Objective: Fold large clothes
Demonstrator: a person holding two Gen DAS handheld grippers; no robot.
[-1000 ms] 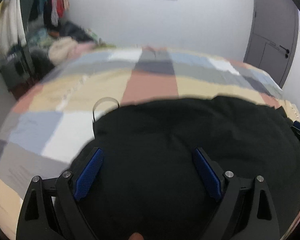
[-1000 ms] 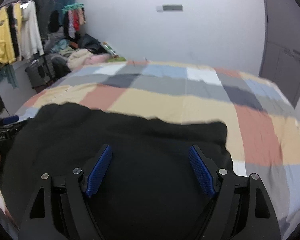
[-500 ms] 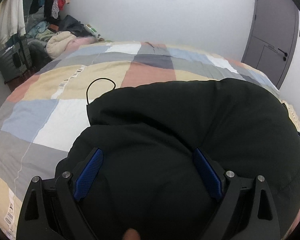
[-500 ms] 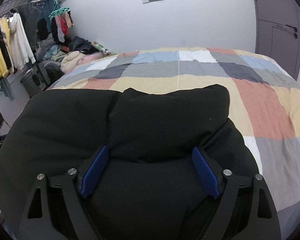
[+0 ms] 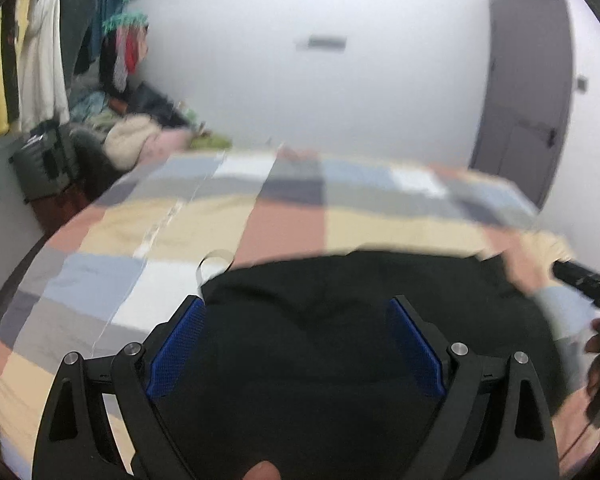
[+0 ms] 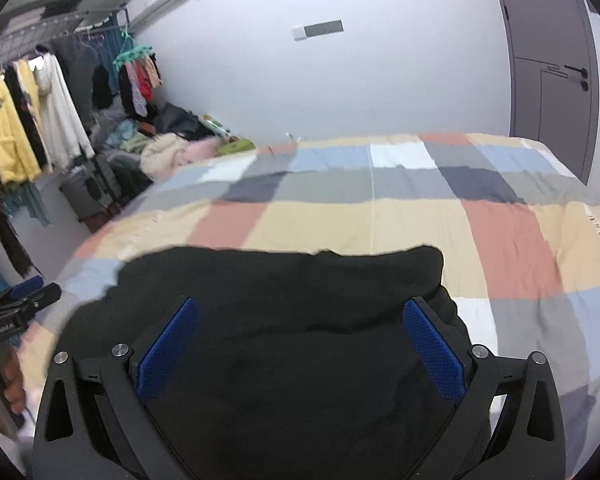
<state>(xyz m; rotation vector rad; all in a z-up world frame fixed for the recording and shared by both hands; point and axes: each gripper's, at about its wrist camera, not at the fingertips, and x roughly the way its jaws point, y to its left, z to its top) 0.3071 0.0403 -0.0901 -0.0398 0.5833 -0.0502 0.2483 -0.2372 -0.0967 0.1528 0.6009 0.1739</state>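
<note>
A large black garment (image 5: 340,312) lies at the near edge of a bed with a checked cover (image 5: 284,208); a thin drawstring loop (image 5: 216,264) sticks out at its left corner. My left gripper (image 5: 296,324) hangs open over the garment's left part, blue pads wide apart, nothing between them. In the right wrist view the same garment (image 6: 300,304) lies folded into a wide band. My right gripper (image 6: 300,328) is open above its right part. The other gripper shows at the edge of each view.
The checked bed cover (image 6: 380,200) stretches far beyond the garment. A clothes rack with hanging clothes (image 6: 32,120) and a pile of laundry (image 6: 168,148) stand at the left. A grey door (image 6: 552,72) is at the back right.
Both grippers have pulled back and tilted up from the garment. The puffed-up black cloth has settled flatter on the bed. Both grippers stay open.
</note>
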